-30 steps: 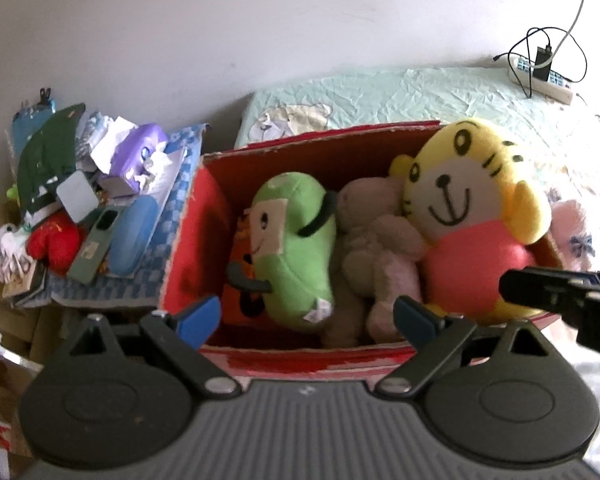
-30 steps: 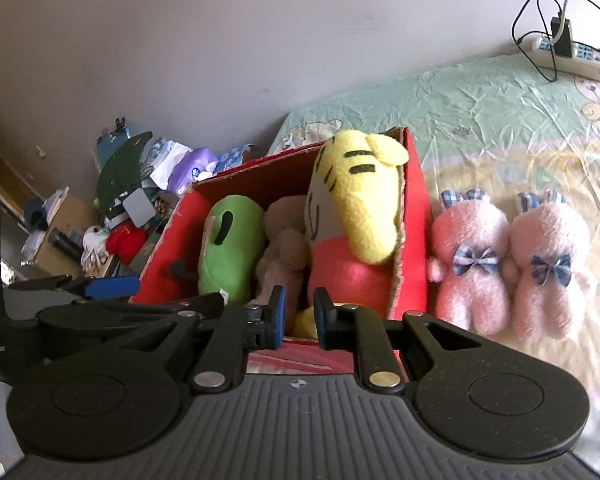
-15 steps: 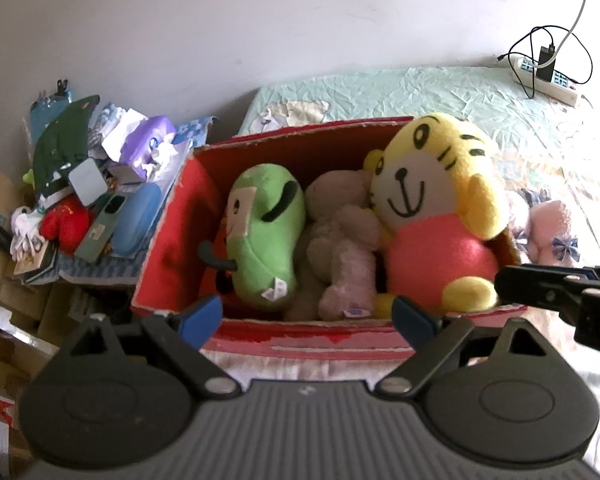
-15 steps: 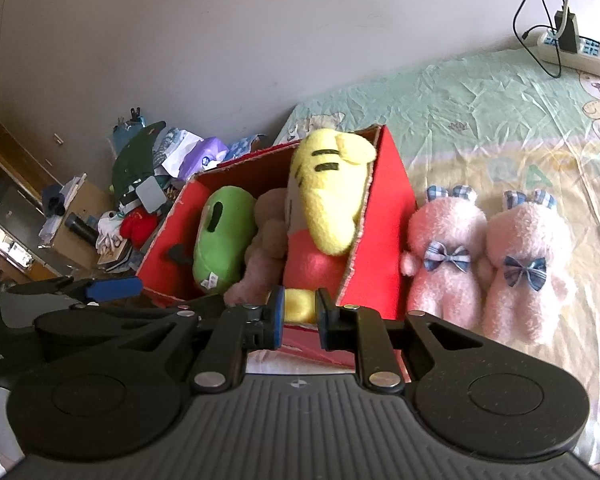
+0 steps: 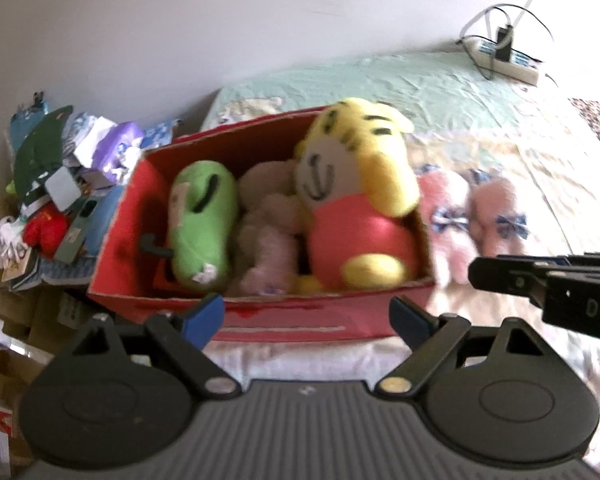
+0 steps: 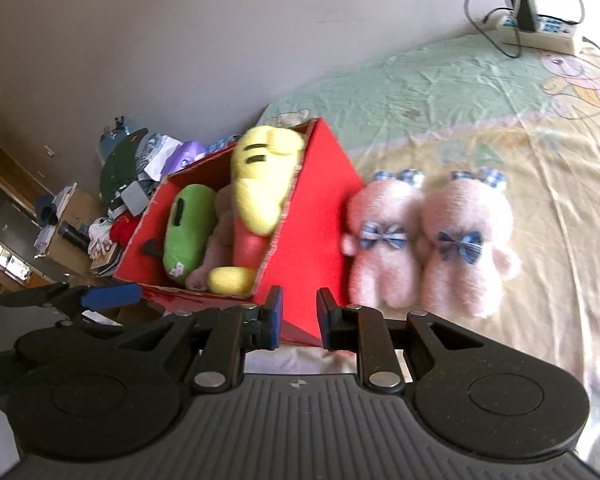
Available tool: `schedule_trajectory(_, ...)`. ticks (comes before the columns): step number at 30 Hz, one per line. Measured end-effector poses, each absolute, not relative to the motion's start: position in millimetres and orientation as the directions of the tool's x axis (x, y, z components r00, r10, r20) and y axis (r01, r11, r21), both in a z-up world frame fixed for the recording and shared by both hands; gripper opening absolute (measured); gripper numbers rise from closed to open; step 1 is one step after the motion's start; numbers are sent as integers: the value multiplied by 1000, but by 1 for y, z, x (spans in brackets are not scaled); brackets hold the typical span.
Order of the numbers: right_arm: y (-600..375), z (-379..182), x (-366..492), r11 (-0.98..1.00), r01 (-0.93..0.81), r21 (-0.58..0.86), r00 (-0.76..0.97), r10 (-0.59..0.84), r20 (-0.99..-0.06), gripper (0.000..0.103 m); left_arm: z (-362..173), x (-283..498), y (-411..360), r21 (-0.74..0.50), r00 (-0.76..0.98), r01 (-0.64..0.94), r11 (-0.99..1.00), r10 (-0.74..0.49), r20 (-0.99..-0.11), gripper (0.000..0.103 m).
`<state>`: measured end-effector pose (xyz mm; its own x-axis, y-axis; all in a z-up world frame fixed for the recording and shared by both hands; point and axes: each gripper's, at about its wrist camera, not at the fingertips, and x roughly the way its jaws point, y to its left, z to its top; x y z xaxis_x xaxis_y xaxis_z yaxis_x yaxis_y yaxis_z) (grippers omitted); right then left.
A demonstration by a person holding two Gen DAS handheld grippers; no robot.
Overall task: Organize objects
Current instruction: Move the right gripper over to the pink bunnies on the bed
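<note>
A red cardboard box (image 5: 260, 322) (image 6: 312, 220) stands on the bed, holding a yellow tiger plush (image 5: 356, 184) (image 6: 260, 184), a green plush (image 5: 202, 220) (image 6: 188, 232) and a beige plush (image 5: 264, 232) between them. Two pink bunny plushes (image 6: 384, 240) (image 6: 464, 240) with blue bows lie side by side just right of the box. My left gripper (image 5: 306, 312) hovers in front of the box, open wide, nothing between its fingers. My right gripper (image 6: 300, 304) is off the box's near right corner; its jaws are opening from a narrow gap and hold nothing.
A pile of clutter (image 5: 60, 192) sits on a surface left of the box, with cardboard boxes below it. A white power strip (image 6: 540, 36) with cables lies at the bed's far right by the wall. Patterned bed sheet (image 6: 500, 120) stretches right of the bunnies.
Both grippers have drawn back from the box, which now looks smaller and farther. The pink bunnies have come into the left wrist view. The right jaws' gap has widened slightly.
</note>
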<state>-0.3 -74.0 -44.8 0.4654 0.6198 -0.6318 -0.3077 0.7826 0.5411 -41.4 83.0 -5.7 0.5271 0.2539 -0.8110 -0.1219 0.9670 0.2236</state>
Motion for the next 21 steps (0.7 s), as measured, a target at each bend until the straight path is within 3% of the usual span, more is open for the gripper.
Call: schedule_trajectory(21, -160, -83, -2, 816, -100, 570, 508, 534, -676, 22, -32, -20, -6, 219, 515, 74, 973, 151, -844, 92)
